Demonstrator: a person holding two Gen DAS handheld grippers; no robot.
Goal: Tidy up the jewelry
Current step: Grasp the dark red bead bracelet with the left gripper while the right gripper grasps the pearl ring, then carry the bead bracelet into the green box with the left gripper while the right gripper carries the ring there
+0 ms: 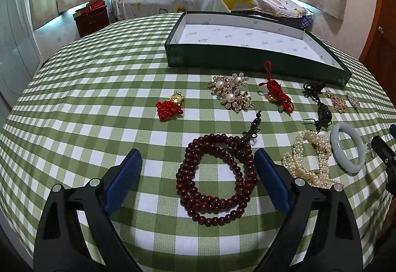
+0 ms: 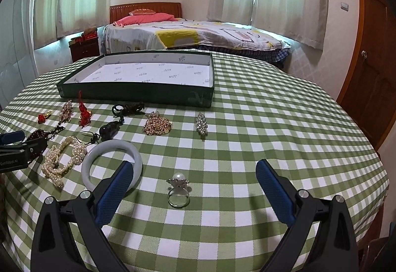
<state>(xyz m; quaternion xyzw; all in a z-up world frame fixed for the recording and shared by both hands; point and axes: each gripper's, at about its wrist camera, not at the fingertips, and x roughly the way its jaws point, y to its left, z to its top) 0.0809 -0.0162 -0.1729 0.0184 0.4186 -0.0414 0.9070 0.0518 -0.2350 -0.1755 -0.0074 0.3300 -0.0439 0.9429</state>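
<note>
Grippers both stand wide open and hold nothing: the left gripper (image 1: 198, 170) brackets the red beads (image 1: 214, 179), the right gripper (image 2: 194, 185) frames the pearl ring (image 2: 178, 191). Beyond lie the bangle (image 2: 111, 164), pearls (image 1: 312, 159), brooches (image 1: 232, 91) and red charms (image 1: 278, 94), all loose on the cloth (image 1: 99, 99). Farthest, the box (image 1: 247, 59) sits empty, so I judge nothing is sorted yet. The small pieces at the left view's right edge are hard to make out.

Both tongs, left (image 1: 198, 168) and right (image 2: 193, 180), gape wide.
</note>
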